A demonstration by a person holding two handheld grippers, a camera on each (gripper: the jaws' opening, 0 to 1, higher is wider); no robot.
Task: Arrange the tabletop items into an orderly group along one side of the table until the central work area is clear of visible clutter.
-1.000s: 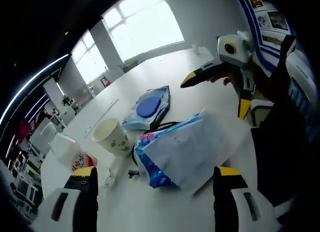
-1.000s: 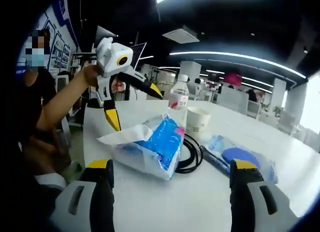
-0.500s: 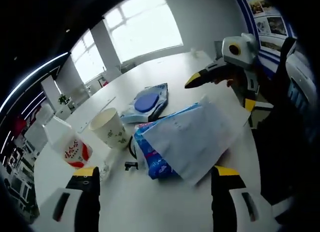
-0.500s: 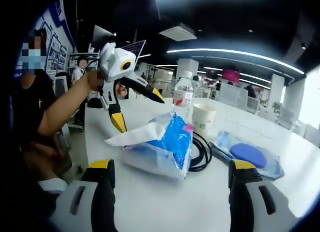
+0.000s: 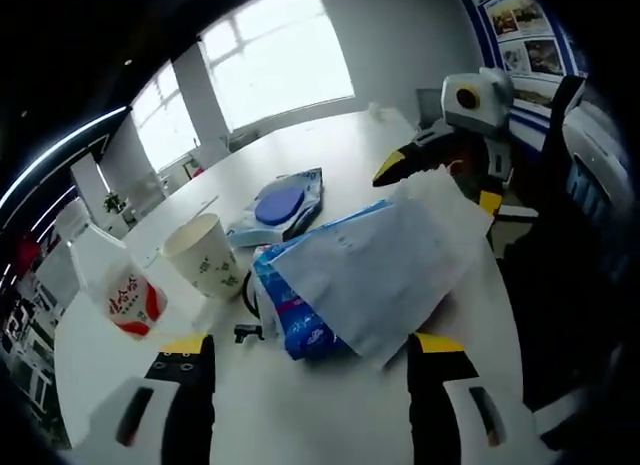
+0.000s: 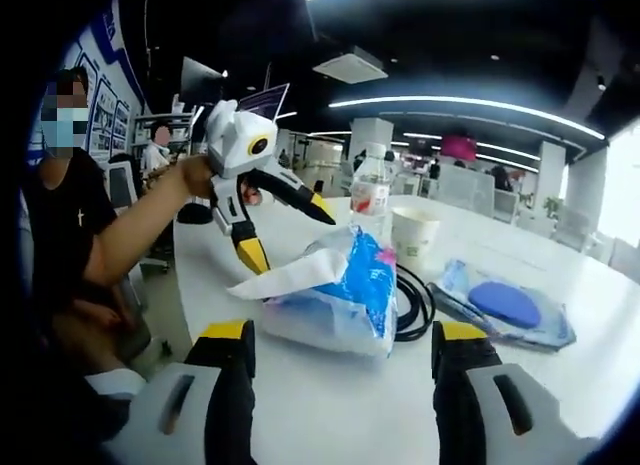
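Note:
A blue tissue pack [image 5: 300, 315] with a white sheet sticking out lies on the white table [image 5: 330, 145], just ahead of my open left gripper [image 5: 312, 370]. My right gripper [image 5: 440, 185] comes in from the right, open, its yellow tips near the sheet's far corner. In the right gripper view the same pack [image 6: 345, 295] lies in front of my open right gripper [image 6: 345, 360]. There the left gripper [image 6: 288, 233] hangs open over the sheet's end. Behind the pack stand a paper cup [image 5: 205, 257], a water bottle [image 5: 115, 285] with a red label, and a wet-wipes pack [image 5: 280, 203] with a blue lid.
A coiled black cable [image 6: 412, 305] lies between the tissue pack and the cup [image 6: 413, 232]. A person in black [image 6: 70, 215] sits at the table's edge on the left of the right gripper view. Bare tabletop stretches toward the windows [image 5: 270, 75].
Both grippers have drawn nearer the tissue pack, so it looms larger. Both pairs of jaws stand slightly narrower. The items on the table have not moved.

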